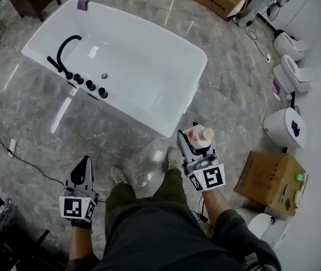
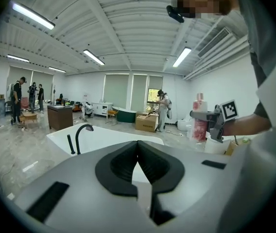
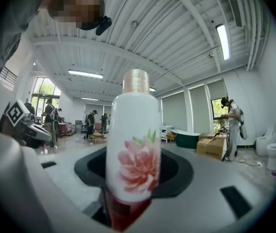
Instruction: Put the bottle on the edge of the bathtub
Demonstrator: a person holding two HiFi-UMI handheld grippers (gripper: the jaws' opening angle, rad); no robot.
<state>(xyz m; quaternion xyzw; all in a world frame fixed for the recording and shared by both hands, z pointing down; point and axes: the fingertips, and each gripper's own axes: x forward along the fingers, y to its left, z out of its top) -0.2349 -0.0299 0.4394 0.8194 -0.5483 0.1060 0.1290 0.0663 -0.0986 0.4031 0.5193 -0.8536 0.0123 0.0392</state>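
Nearest, low in the head view, the left gripper [image 1: 83,164] hangs at the lower left beside the person's leg. Its own view shows the jaws drawn together at the tips with nothing between them.

At lower centre right, the right gripper [image 1: 194,145] is clamped on the bottle [image 1: 200,134], a white one with a pink flower and a pale cap, standing upright between the pads in the right gripper view. So the bottle is in hand but not yet delivered. It is held over the floor just short of the near corner of the bathtub [image 1: 190,89], not touching the rim. By my judgement, carrying it over the rim, setting it down and letting go are all left to do.

Farther up, the black faucet [image 1: 64,52] and its knobs take up part of the left rim.

The bottle's base is hidden down in the jaws, and its label cannot be read. A small purple thing [image 1: 82,4] on the far rim is too small to identify
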